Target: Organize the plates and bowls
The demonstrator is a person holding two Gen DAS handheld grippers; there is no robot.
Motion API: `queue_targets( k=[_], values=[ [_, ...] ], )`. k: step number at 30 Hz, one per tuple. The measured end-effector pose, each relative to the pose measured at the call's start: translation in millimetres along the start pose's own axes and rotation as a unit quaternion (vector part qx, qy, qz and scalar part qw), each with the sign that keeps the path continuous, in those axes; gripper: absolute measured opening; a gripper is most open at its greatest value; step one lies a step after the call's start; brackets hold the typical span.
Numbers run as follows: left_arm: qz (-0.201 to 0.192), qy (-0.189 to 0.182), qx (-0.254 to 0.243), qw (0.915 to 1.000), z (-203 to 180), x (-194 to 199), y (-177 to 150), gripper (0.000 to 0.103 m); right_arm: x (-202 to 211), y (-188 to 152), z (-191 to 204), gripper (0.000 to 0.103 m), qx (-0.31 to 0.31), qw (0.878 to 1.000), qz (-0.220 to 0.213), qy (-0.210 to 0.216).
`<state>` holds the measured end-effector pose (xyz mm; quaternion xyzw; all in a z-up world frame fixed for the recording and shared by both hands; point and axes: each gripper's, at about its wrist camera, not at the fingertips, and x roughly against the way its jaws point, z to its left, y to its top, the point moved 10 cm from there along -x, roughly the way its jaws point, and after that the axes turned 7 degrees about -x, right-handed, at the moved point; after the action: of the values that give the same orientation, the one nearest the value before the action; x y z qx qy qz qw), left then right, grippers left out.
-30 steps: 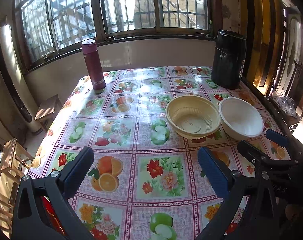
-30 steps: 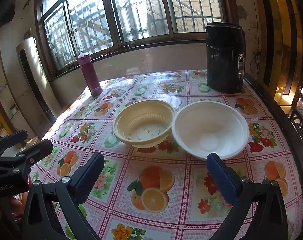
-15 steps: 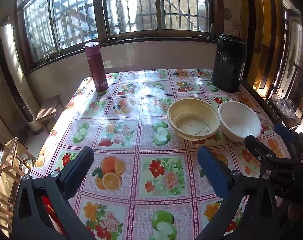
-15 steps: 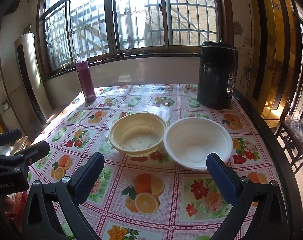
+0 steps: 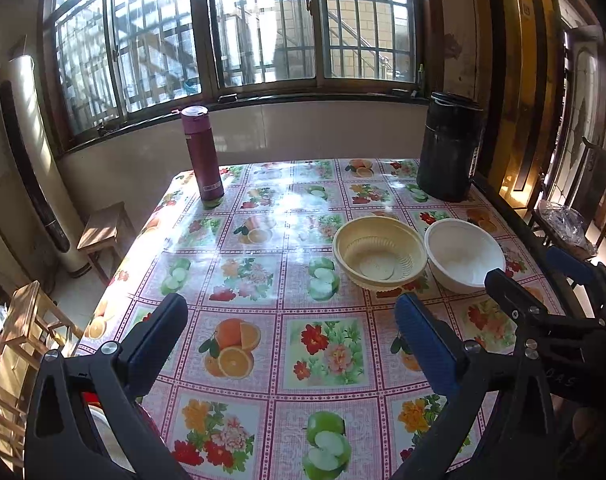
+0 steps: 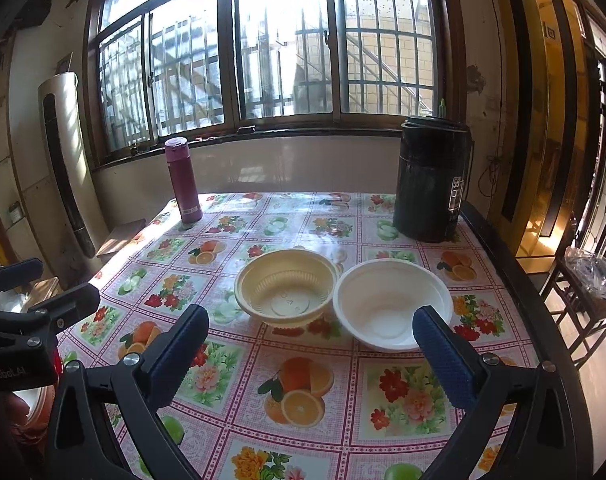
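A ribbed yellow bowl (image 5: 379, 257) and a white bowl (image 5: 464, 253) stand side by side, rims close, on the fruit-print tablecloth (image 5: 263, 280). They also show in the right wrist view, yellow bowl (image 6: 287, 292) and white bowl (image 6: 391, 307). My left gripper (image 5: 291, 340) is open and empty above the table's near part, well short of the bowls. My right gripper (image 6: 309, 346) is open and empty, raised just in front of both bowls. The right gripper (image 5: 543, 280) also shows at the right edge of the left wrist view.
A magenta thermos (image 5: 202, 159) stands at the far left corner and a tall black kettle (image 5: 449, 148) at the far right. Low wooden stools (image 5: 103, 232) stand left of the table. A dark chair (image 6: 583, 300) stands to the right. A window fills the back wall.
Both grippers have pulled back and risen, so the bowls look smaller and farther. The bowls have not moved. Both grippers stay open.
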<state>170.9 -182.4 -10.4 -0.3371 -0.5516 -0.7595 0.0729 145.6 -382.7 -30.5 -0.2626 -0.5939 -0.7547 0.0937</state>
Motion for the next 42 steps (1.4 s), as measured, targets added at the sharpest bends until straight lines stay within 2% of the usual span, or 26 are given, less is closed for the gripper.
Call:
queue_targets(
  k=[6,12,21,25,28,35,42],
  values=[
    [-0.028,0.002,0.000,0.9996,5.4,34.6,13.7,0.103,30.4,15.0,12.1,0.103,0.015,1.000,-0.024,0.000],
    [-0.078,0.013,-0.010,0.9968,12.4,86.5,37.1,0.103,75.1,37.6,25.4,0.103,0.025,0.998,-0.064,0.001],
    [-0.153,0.021,-0.029,0.9876,15.1,170.5,79.0,0.103,145.1,71.2,44.7,0.103,0.047,0.991,-0.123,-0.004],
    [-0.179,0.014,-0.035,0.9831,10.5,199.2,102.3,0.103,168.2,91.1,47.5,0.103,0.048,0.989,-0.142,-0.010],
    [-0.201,0.024,-0.046,0.9782,6.3,215.1,120.1,0.103,180.4,106.8,45.5,0.103,0.052,0.986,-0.159,-0.019],
    [-0.227,0.035,-0.056,0.9717,-0.8,215.9,153.2,0.103,182.3,145.3,36.8,0.103,0.049,0.982,-0.180,-0.027],
    [-0.203,0.031,-0.044,0.9778,-1.4,167.5,162.0,0.103,147.2,156.8,34.8,0.103,0.051,0.982,-0.178,-0.025]
  ],
)
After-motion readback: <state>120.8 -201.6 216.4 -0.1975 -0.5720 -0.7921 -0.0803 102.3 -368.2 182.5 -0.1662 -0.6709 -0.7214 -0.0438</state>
